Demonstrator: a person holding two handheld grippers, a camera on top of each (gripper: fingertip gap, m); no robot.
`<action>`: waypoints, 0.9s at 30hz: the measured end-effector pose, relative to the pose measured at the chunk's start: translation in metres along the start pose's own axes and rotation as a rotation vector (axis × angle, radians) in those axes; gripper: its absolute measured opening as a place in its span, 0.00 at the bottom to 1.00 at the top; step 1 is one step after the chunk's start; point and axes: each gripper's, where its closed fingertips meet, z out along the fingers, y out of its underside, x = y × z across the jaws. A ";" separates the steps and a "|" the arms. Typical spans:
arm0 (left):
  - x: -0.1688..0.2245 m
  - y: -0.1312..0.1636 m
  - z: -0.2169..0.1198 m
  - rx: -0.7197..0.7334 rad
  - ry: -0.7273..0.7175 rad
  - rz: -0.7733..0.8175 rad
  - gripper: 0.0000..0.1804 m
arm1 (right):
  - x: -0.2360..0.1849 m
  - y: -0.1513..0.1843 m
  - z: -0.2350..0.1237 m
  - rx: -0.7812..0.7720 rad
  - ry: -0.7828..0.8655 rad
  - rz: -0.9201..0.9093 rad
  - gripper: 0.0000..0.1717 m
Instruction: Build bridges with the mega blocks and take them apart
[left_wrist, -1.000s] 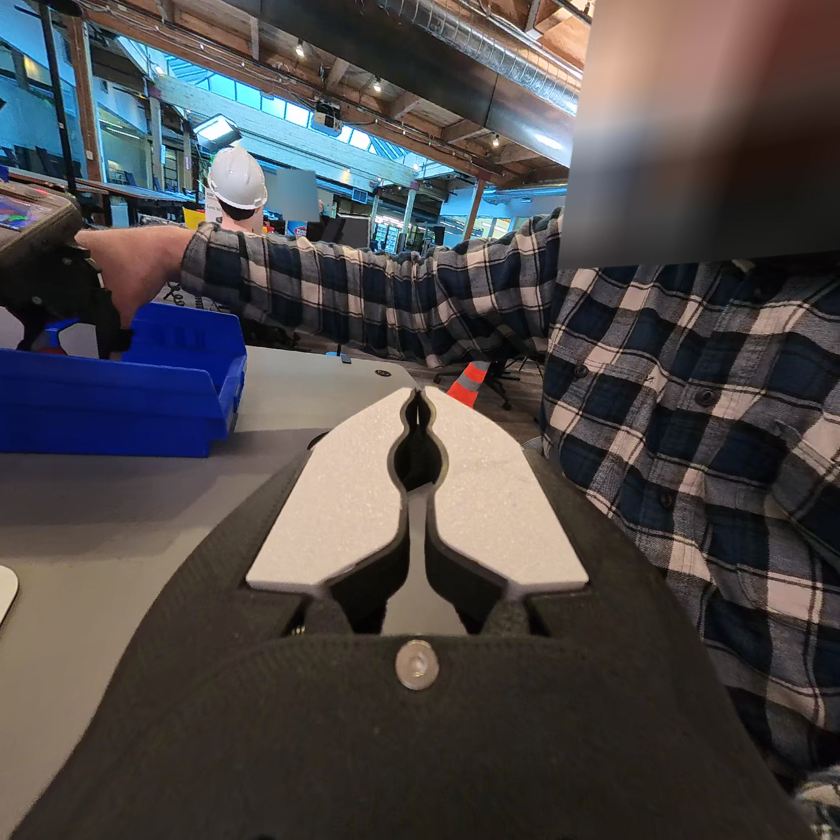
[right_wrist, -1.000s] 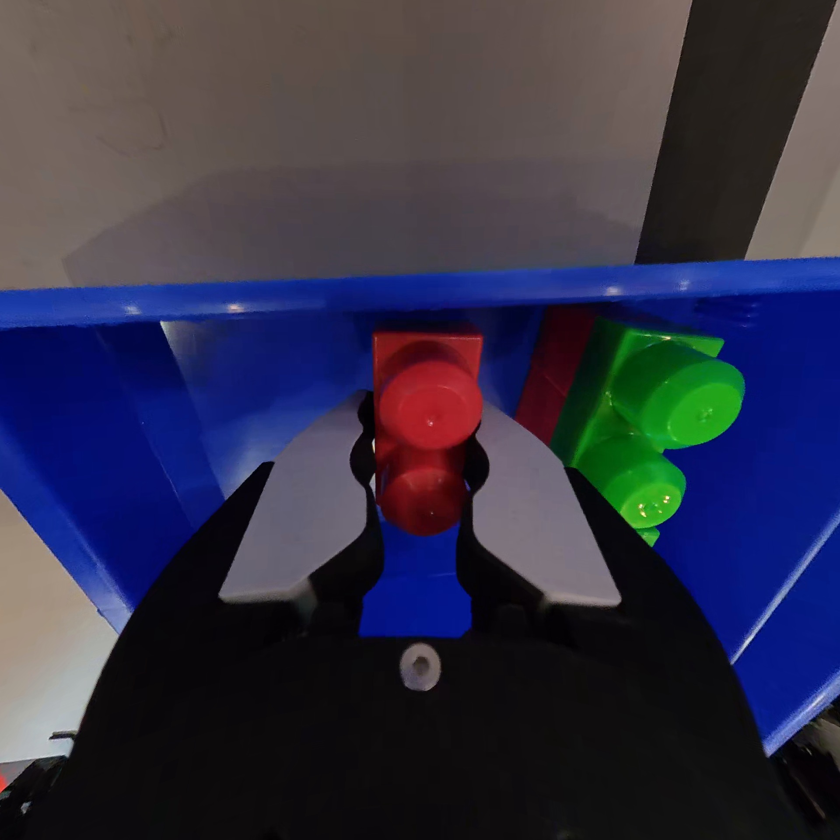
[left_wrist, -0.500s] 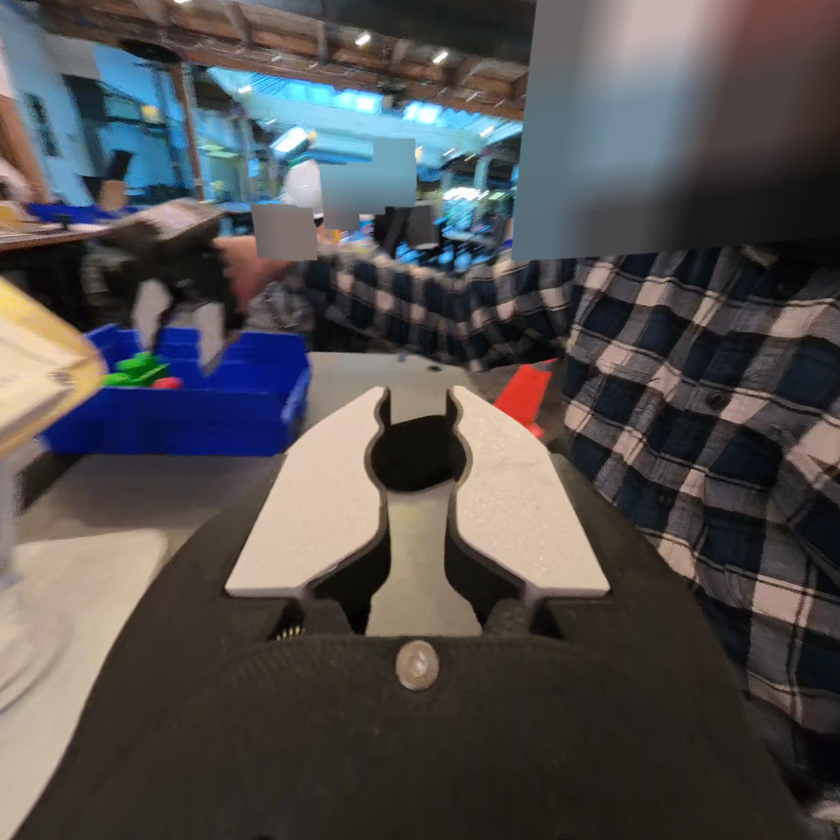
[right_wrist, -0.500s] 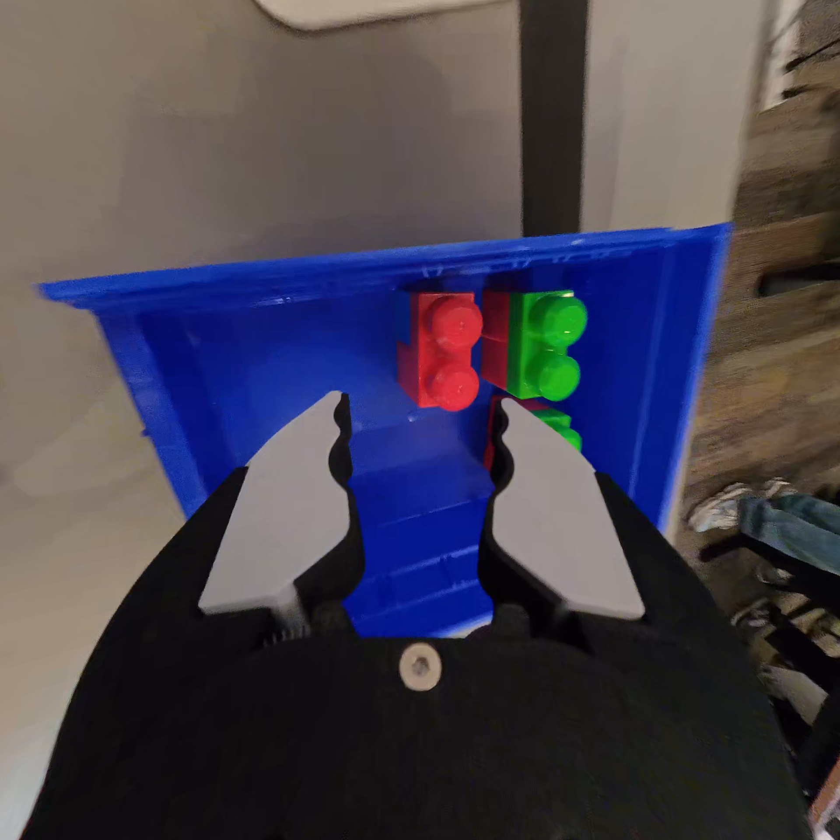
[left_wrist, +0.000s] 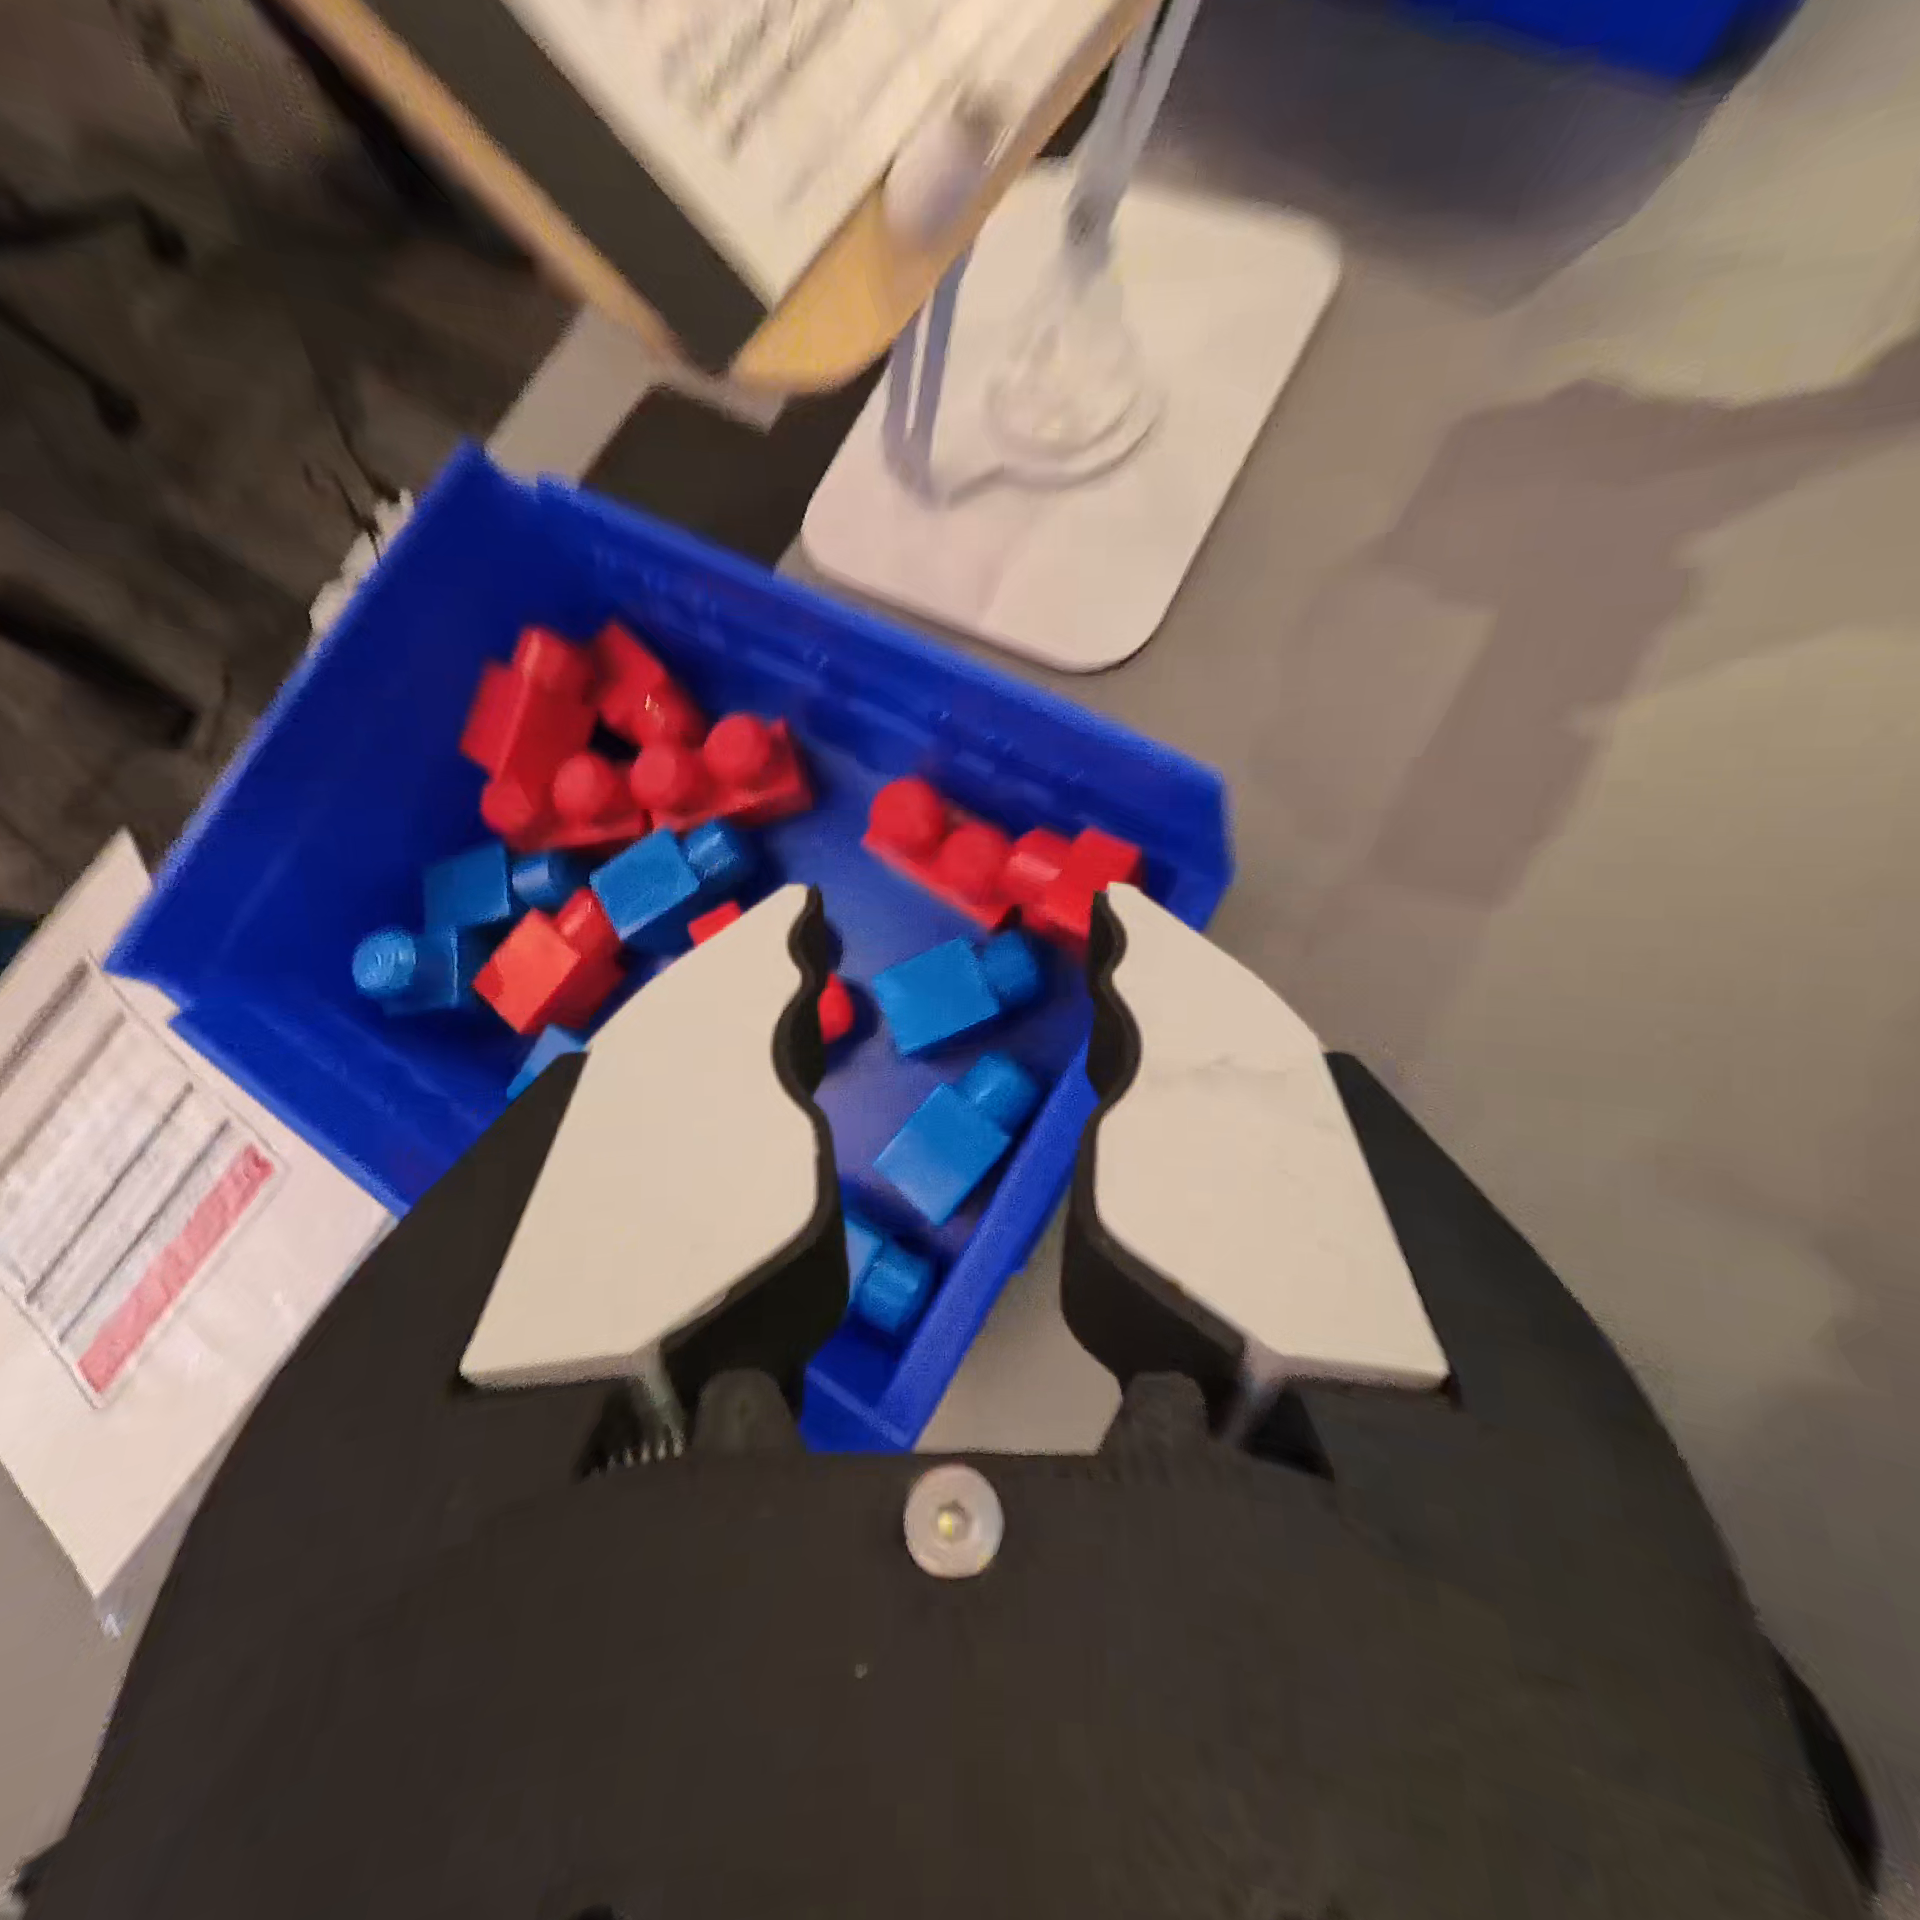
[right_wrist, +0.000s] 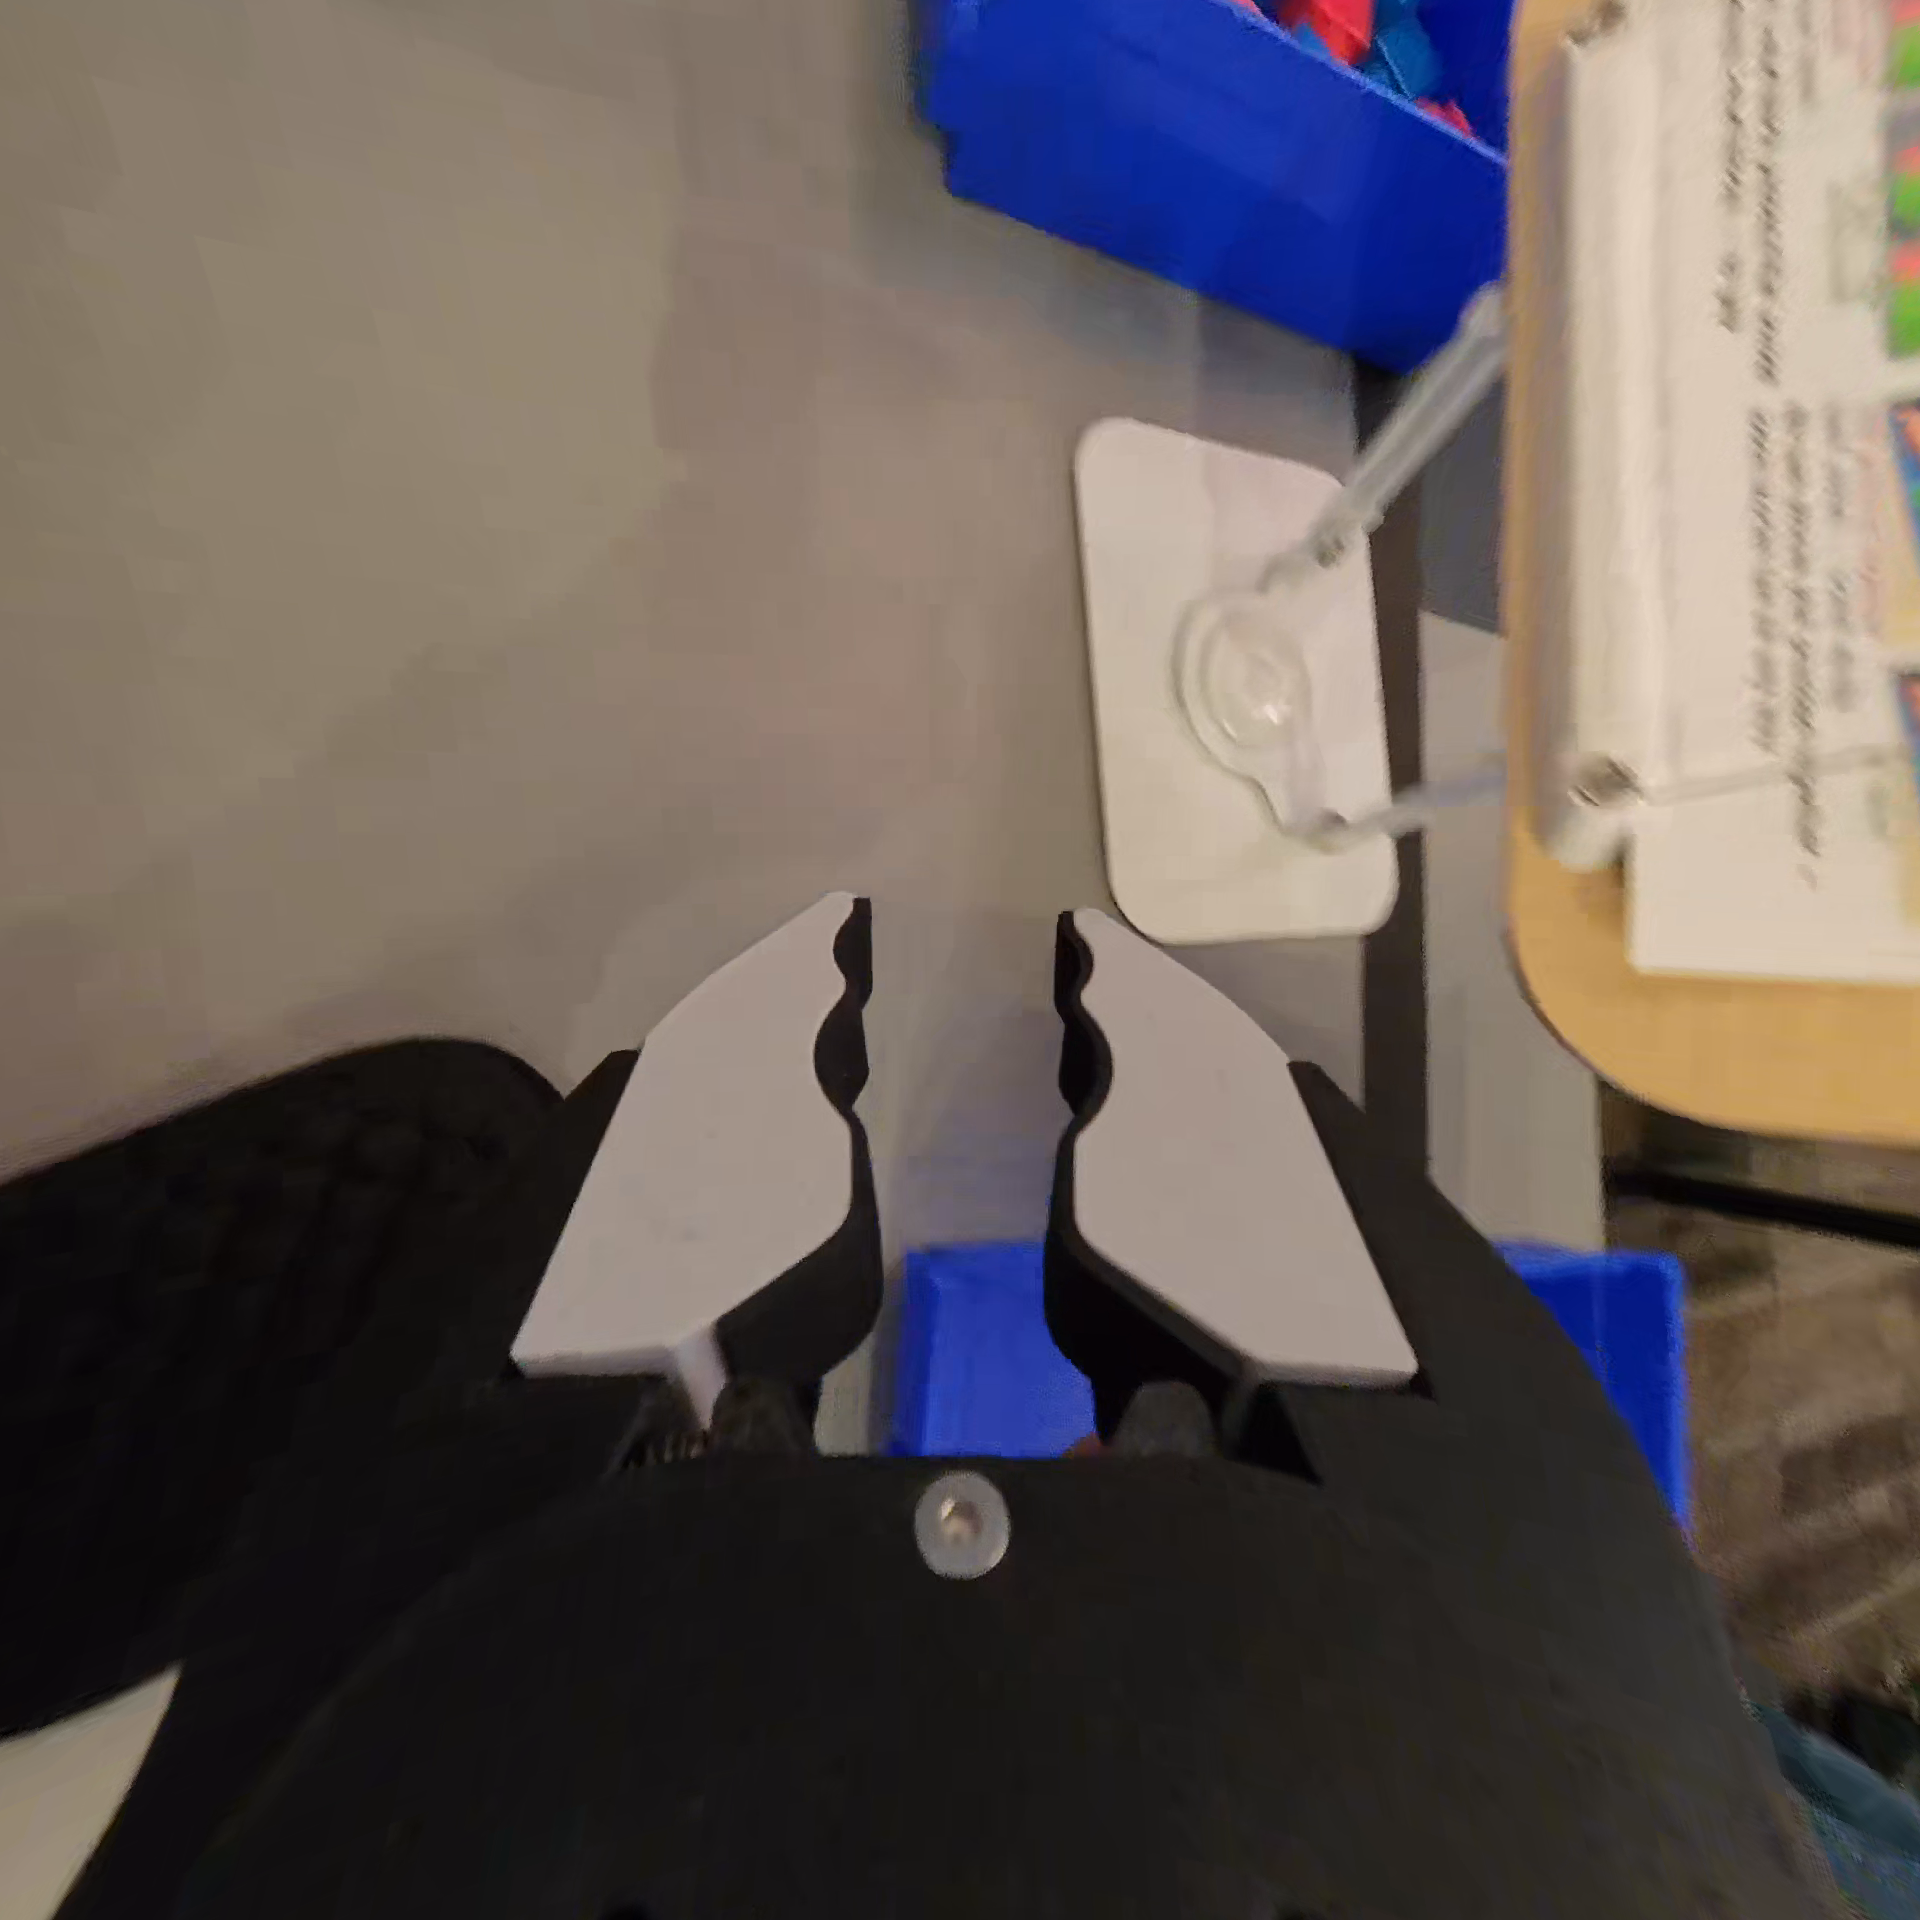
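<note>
The mega blocks I'm working with lie loose in a blue bin (left_wrist: 312, 831) on the grey table (left_wrist: 1558, 935): a heap of red blocks (left_wrist: 623, 748) toward its far side, another red run (left_wrist: 987, 852) by the right wall, and blue blocks (left_wrist: 945, 997) scattered across the nearer floor. My left gripper (left_wrist: 951, 914) hangs above that bin with its fingers spread wide and nothing between them; one blue block shows in the gap but lies well below on the bin floor, untouched. The view is blurred, so I can't count the blocks.

My right gripper (right_wrist: 961, 920) is over bare table, its fingers parted and holding nothing. Beneath its body I see the edge of a second blue bin (right_wrist: 966, 1351); its contents are hidden. The first bin shows at the top of this view.

Between the bins stands a white base plate (right_wrist: 1236, 707) with clear rods, carrying a wooden board (right_wrist: 1704, 1039) with printed sheets. A laminated card (left_wrist: 114, 1195) lies left of the first bin.
</note>
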 end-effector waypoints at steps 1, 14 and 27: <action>-0.010 0.011 0.017 -0.053 -0.006 -0.029 0.25 | -0.008 -0.007 0.009 0.024 -0.029 0.001 0.19; -0.066 0.107 0.126 -0.589 -0.054 -0.379 0.21 | -0.040 -0.018 0.049 0.091 -0.125 -0.023 0.15; 0.046 -0.018 0.041 -0.192 0.095 -0.167 0.11 | -0.033 0.007 0.064 0.155 -0.123 0.072 0.13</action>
